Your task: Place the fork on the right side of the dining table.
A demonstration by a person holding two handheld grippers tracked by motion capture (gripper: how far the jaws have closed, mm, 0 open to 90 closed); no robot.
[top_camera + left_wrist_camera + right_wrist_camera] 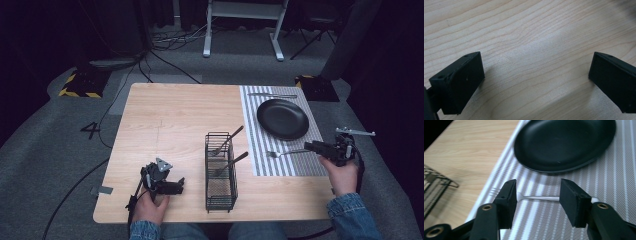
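Nearest the high view's camera, two denim sleeves came in from the bottom edge, each hand holding a gripper over the pale wooden tabletop (170, 115). On its far right part lay a grey-and-white striped placemat (250, 130), and on that sat a black plate (282, 118) with a piece of cutlery (272, 95) lying beyond it near the mat's far edge. Near the tabletop's front middle stood a black wire caddy (221, 172) with two dark-handled utensils leaning out of it toward the mat.

The left gripper (177, 186) rested low at the front left, well apart from the caddy; the left gripper view showed its jaws spread wide over bare wood with nothing between them. The right gripper (311, 146) hung at the mat's right edge, pointing left.

A fork (282, 153) lay flat on the striped mat just in front of the plate, tines toward the caddy. In the right gripper view its handle (539, 198) ran across the gap between the right gripper's jaws, which stood apart and clear of it.
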